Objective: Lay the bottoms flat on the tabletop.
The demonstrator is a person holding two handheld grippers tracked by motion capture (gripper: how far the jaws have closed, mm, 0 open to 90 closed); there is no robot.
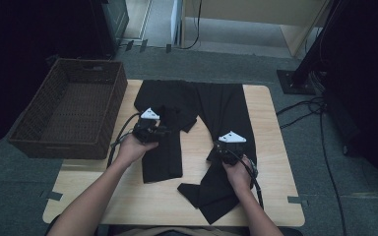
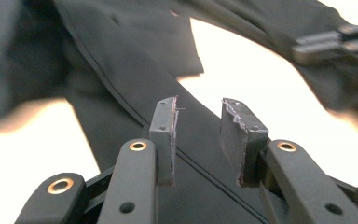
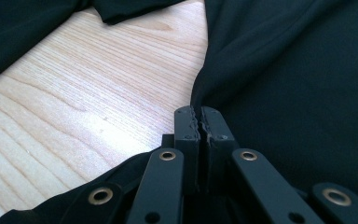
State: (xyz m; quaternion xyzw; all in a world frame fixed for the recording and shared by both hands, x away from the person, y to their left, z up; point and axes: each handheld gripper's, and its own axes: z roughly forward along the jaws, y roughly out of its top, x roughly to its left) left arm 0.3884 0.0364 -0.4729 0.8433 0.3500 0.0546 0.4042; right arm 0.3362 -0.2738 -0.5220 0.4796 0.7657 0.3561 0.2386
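Left tongs (image 1: pixel 165 129) gape above black trousers (image 1: pixel 221 105); right tongs (image 1: pixel 215 153) pinch them

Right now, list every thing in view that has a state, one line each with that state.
Black trousers: spread on the table, the left leg partly folded, the right leg's lower end rumpled.
Left gripper: open above the left leg, nothing between the pads.
Right gripper: shut on the trousers, pinching an edge of the cloth.
Wicker basket: upright, empty, overhanging the table's left edge.
Table: partly covered by the trousers.
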